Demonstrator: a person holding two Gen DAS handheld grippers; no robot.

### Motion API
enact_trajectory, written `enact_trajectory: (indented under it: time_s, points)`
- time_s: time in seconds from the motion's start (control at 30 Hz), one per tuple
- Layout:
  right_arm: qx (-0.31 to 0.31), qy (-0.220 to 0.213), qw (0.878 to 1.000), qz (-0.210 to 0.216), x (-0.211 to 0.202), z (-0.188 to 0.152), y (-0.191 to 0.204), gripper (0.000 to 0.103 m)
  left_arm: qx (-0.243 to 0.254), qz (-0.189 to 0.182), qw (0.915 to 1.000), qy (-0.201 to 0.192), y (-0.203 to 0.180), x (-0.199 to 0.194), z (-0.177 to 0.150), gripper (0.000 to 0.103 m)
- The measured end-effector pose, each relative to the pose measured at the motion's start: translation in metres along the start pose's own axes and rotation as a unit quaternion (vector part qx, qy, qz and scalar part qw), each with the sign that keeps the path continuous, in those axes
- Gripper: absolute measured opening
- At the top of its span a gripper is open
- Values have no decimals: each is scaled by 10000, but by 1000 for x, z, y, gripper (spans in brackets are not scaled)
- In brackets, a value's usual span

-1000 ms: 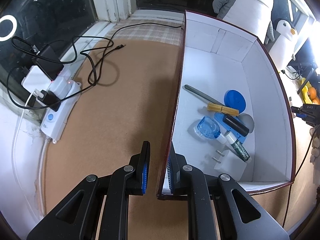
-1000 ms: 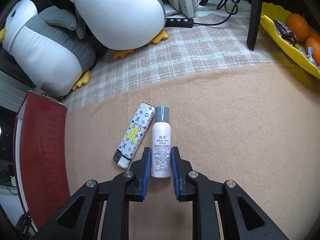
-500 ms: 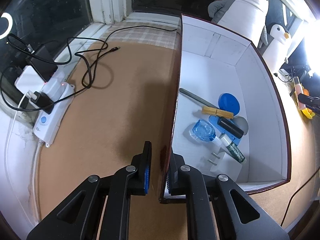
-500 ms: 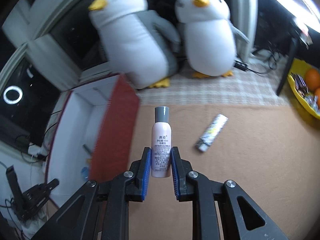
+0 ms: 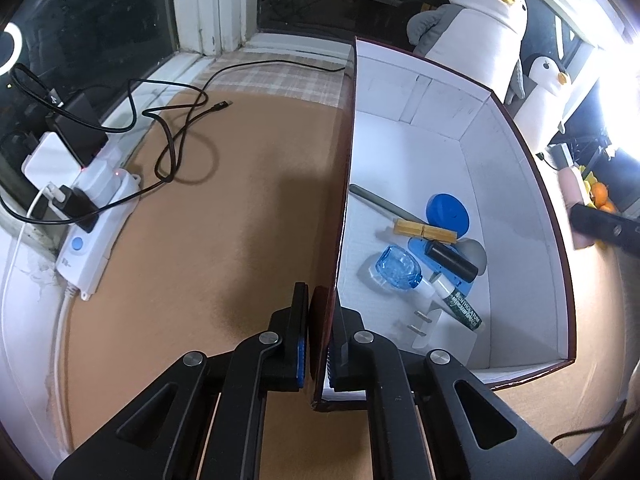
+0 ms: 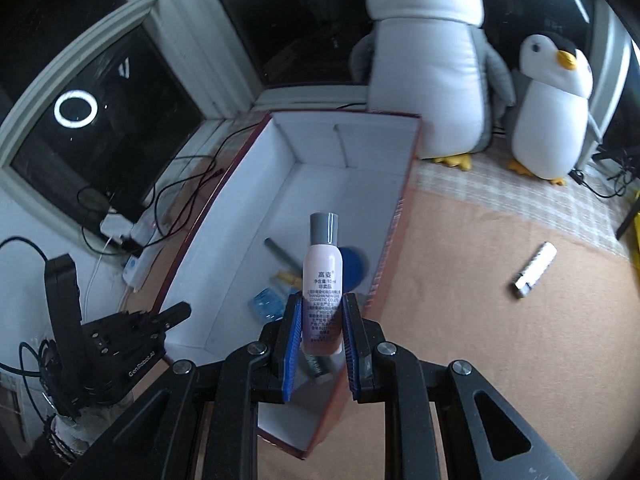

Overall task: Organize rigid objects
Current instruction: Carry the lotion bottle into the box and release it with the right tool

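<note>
A dark red box with a white inside [image 5: 516,216] [image 6: 320,148] lies on the brown cloth. It holds several small things: a blue lid [image 5: 447,213], a wooden clip [image 5: 424,231], a black cylinder [image 5: 452,260], a clear blue bottle [image 5: 396,268], a green tube [image 5: 460,309] and a white plug [image 5: 444,332]. My left gripper [image 5: 319,306] is shut on the box's left wall near its front corner. My right gripper [image 6: 322,316] is shut on a pink bottle with a grey cap [image 6: 323,276], held upright in the air above the box's right wall. A patterned tube [image 6: 535,269] lies on the cloth to the right.
A white power strip [image 5: 96,220] with plugs and black cables [image 5: 176,140] lies left of the box. Two plush penguins [image 6: 432,60] [image 6: 554,108] stand behind it. Oranges [image 5: 600,196] sit at the far right. A window runs along the back.
My right gripper lifted the pink bottle off the cloth and carried it left, over the box. My left gripper's jaws closed onto the box wall.
</note>
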State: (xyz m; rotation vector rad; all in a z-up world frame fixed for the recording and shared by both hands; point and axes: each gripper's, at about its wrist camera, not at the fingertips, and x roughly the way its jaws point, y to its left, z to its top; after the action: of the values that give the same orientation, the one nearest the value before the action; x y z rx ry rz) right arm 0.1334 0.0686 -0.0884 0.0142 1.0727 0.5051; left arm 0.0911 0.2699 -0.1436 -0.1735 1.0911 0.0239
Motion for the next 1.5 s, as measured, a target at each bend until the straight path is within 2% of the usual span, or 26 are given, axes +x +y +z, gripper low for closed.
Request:
enact_trajectory:
  time_s: [0.37,0.73,1.03,1.17,1.5]
  points:
    - [-499,500,9974,-126,47,-10,51,18,19,-76,9999,-71,3,-1,-2,7]
    - [-620,811,9941,-366,75,-14,56,18,1,-113,9999,-85,4,0,-2,7]
    - [-738,730,9936,-449,74,-12,59,19,6,-90,9999,-77,5,0,-1,7]
    - [-803,617,9935,-523,71,-11,63,37,13,-78,9999,-66,5,0,0,7]
    - [-842,397,9942,-542,54,-8,60,40,18,-52,10000,-12,4,1,2,7]
